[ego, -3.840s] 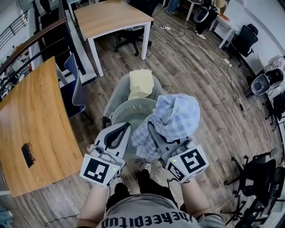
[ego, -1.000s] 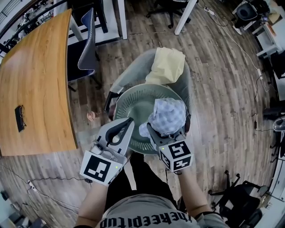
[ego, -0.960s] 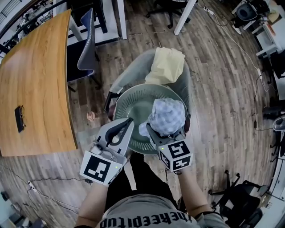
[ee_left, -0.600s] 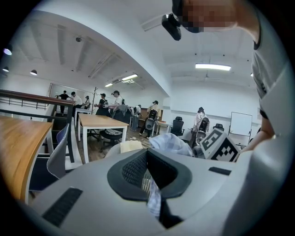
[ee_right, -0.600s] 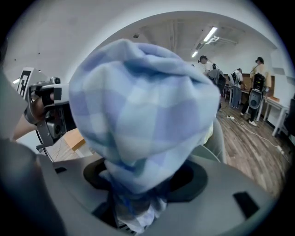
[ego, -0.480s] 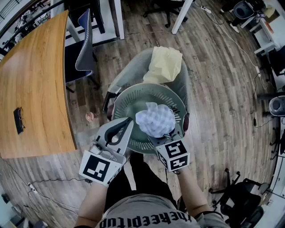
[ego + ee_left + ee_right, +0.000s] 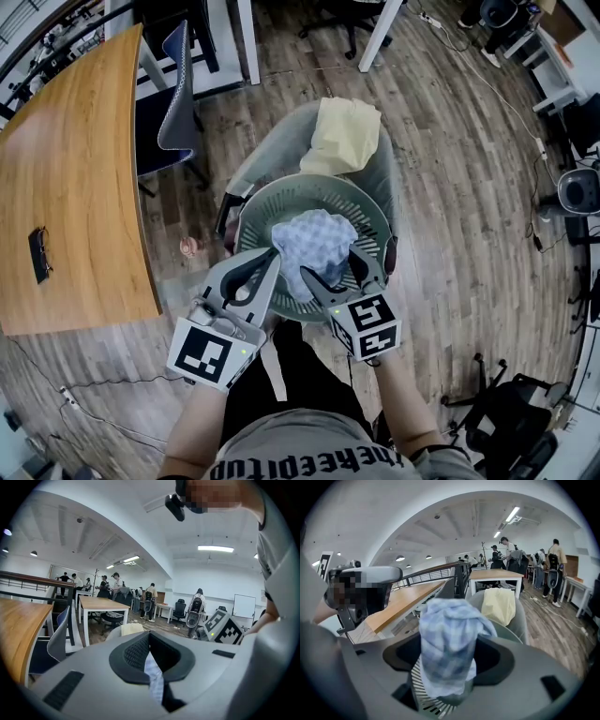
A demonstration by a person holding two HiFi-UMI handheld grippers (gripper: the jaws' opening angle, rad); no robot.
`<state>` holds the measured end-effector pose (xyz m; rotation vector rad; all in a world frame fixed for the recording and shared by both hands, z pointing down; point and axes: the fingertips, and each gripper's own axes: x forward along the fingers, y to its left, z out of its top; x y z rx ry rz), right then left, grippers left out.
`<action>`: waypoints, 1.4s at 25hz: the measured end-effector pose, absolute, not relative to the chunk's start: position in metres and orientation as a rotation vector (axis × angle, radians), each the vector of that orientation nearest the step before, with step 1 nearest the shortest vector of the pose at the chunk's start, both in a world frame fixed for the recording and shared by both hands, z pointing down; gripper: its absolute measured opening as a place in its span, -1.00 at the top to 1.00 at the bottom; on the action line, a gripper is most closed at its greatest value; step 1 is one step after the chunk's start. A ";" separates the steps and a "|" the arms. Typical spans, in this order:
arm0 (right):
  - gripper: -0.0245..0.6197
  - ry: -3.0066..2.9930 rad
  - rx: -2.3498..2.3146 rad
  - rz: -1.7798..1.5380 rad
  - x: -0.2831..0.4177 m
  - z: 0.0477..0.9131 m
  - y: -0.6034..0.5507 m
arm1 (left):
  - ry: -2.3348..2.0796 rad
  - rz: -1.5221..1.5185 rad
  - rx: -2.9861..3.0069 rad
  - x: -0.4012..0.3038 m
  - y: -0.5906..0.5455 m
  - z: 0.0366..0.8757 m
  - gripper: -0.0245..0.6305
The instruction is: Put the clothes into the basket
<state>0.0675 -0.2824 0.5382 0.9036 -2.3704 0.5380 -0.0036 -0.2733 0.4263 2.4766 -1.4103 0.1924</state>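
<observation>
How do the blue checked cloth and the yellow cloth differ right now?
Pattern: the blue checked cloth is plaid; the yellow cloth is plain.
Place: the blue checked cloth sits inside the basket; the yellow cloth hangs over the grey chair behind it.
Pose: the blue one is bunched, the yellow one draped.
Both are soft fabric.

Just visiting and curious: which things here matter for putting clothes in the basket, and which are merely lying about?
Job: blue-checked cloth; round grey-green slatted plastic basket beneath it; pale yellow cloth draped on the grey armchair.
Lying about: curved wooden table; small black object on it; blue office chair.
</observation>
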 end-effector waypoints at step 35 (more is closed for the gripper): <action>0.89 -2.576 1.197 0.538 0.071 0.456 -0.256 | -1.232 0.190 2.641 0.006 -0.249 0.406 0.88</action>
